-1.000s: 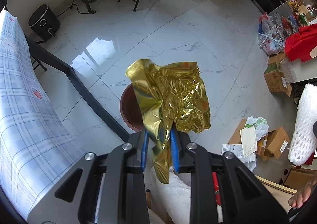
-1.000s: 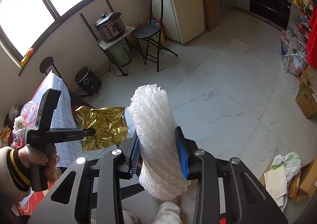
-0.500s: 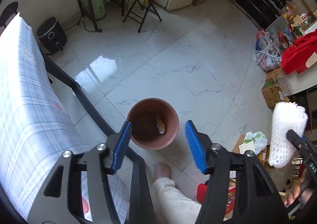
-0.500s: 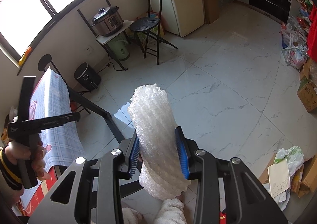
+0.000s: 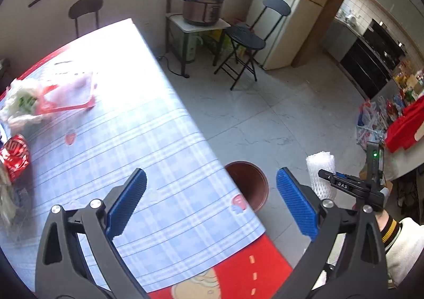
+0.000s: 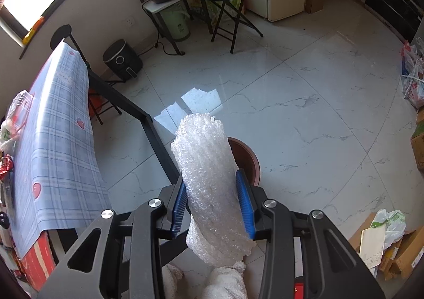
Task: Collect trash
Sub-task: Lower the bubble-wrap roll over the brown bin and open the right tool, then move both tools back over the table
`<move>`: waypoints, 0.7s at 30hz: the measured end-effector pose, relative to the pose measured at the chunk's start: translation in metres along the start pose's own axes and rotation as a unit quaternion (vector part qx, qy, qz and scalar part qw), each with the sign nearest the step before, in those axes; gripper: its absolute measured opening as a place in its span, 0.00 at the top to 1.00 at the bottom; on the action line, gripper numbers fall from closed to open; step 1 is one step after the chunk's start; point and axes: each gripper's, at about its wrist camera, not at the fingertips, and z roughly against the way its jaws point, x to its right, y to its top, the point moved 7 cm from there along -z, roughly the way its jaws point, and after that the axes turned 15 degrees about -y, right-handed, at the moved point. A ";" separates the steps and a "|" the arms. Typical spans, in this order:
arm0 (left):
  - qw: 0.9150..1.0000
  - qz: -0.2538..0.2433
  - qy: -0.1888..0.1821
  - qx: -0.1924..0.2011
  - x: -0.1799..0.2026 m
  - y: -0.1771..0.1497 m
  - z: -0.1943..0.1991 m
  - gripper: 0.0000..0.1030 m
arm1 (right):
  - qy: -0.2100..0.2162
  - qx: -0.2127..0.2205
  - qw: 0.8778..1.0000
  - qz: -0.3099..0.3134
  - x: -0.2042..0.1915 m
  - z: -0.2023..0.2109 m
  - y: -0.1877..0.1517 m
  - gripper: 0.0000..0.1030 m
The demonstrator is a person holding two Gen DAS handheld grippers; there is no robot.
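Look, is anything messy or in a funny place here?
Yes. A brown round bin sits on the white marble floor beside the checked-cloth table, and cardboard boxes with a plastic bag lie jumbled on the floor.

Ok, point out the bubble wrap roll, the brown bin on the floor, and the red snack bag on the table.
bubble wrap roll (image 6: 209, 182), right wrist view, middle of the roll between the blue pads.
brown bin (image 6: 249, 160), right wrist view, right side of its rim.
red snack bag (image 5: 14, 157), left wrist view, its crumpled front.

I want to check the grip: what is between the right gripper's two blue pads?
A roll of bubble wrap, held by the right gripper, as the right wrist view shows.
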 end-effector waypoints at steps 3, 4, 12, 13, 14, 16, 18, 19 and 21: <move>0.999 0.034 0.030 0.018 -0.038 -0.008 0.030 0.06 | -0.006 -0.009 1.000 0.004 -0.016 -0.015 0.008 0.64; 0.998 0.046 0.038 0.023 -0.051 -0.009 0.039 0.06 | -0.008 -0.011 1.000 0.005 -0.021 -0.018 0.011 0.64; 0.990 0.107 0.079 0.051 -0.112 -0.022 0.082 0.06 | -0.020 -0.013 1.000 0.018 -0.044 -0.032 0.034 0.45; 0.989 0.110 0.081 0.053 -0.115 -0.023 0.084 0.06 | -0.019 -0.013 1.000 0.018 -0.046 -0.033 0.037 0.38; 0.989 0.112 0.082 0.055 -0.116 -0.023 0.086 0.06 | -0.017 -0.013 1.000 0.019 -0.048 -0.033 0.039 0.35; 0.989 0.114 0.082 0.057 -0.117 -0.023 0.087 0.06 | -0.021 -0.010 0.999 0.021 -0.050 -0.032 0.042 0.27; 0.989 0.110 0.080 0.058 -0.114 -0.020 0.086 0.06 | -0.020 -0.008 1.000 0.019 -0.050 -0.029 0.045 0.23; 0.989 0.107 0.079 0.059 -0.110 -0.017 0.085 0.06 | -0.019 -0.007 1.000 0.016 -0.049 -0.027 0.046 0.21; 0.990 0.102 0.073 0.062 -0.107 -0.014 0.086 0.06 | -0.018 -0.002 1.000 0.015 -0.049 -0.019 0.048 0.15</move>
